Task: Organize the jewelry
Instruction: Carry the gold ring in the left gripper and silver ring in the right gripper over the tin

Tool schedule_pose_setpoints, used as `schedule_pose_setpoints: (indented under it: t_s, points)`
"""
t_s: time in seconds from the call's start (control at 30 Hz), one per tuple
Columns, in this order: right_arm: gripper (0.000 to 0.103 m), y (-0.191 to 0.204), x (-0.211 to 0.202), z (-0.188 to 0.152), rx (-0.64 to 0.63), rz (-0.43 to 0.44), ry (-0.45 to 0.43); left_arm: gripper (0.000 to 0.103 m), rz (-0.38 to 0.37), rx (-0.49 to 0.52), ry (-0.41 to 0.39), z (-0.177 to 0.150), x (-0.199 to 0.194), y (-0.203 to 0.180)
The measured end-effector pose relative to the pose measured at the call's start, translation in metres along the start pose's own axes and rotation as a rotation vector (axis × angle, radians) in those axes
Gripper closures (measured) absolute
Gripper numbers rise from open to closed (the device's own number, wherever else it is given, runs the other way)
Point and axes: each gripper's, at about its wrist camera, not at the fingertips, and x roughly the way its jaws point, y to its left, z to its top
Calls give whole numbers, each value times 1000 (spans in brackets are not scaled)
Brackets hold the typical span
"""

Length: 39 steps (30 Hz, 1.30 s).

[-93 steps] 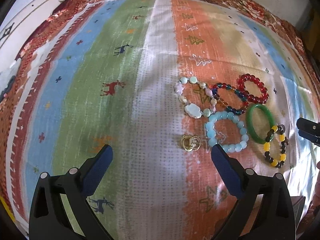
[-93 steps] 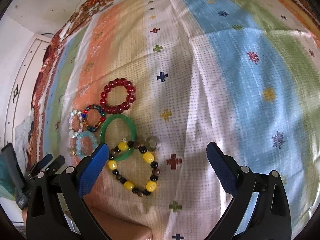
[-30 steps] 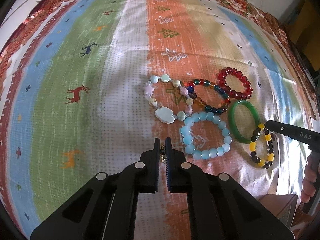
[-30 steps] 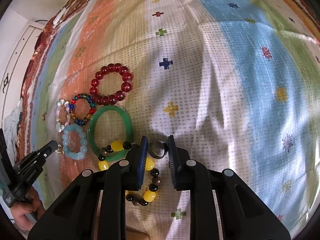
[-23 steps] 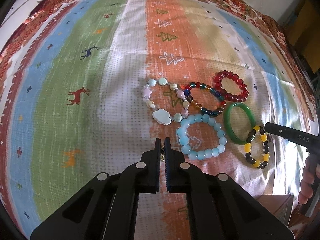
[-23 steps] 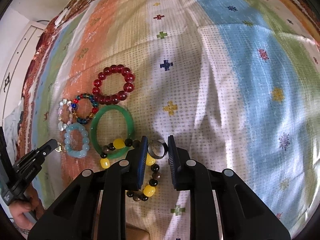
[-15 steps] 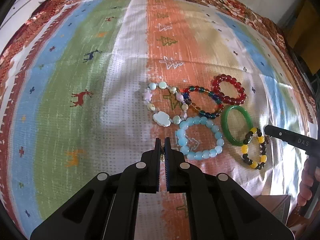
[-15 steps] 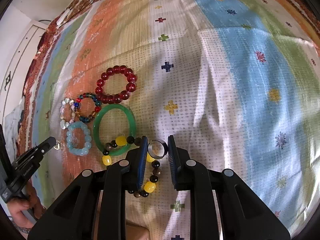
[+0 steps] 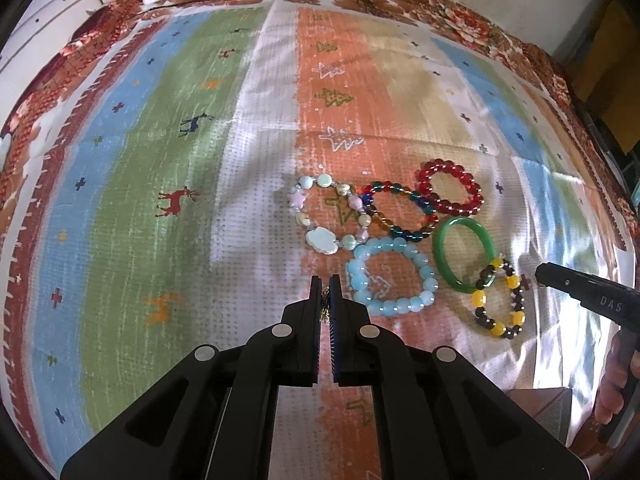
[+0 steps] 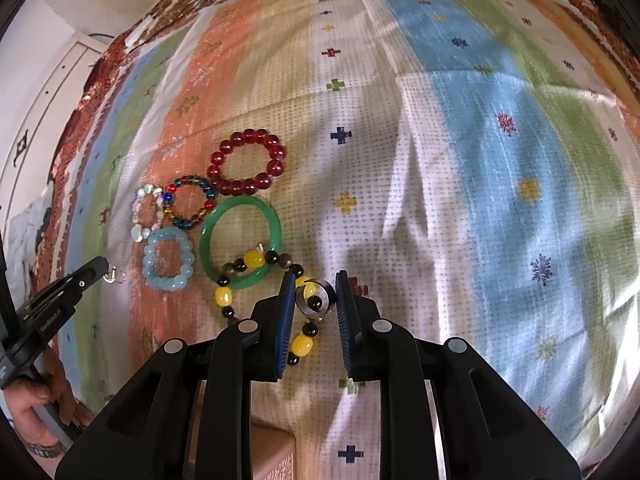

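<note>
Both pickups look done. The left gripper [image 9: 325, 292] pinches a small gold earring [image 9: 325, 305] between nearly closed jaws; the right gripper [image 10: 313, 294] clamps a silver ring [image 10: 316, 297] above the yellow-and-black bracelet [image 10: 264, 280]. Next, each piece needs carrying somewhere, perhaps the brown box [image 10: 268, 452] beneath the right gripper.

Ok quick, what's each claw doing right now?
Left claw: shut on the gold earrings.
Right claw: shut on the silver ring.
</note>
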Motion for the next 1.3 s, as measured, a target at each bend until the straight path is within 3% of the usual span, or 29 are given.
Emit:
schedule_pose_setpoints:
  t_s: [1.0, 1.3]
  points:
    - [82, 54, -66, -45, -213, -11, -165, 100, -44, 43, -101, -32, -58, -31]
    - [82, 64, -79, -67, -264, 10, -186, 100, -92, 25, -139, -43, -78, -31]
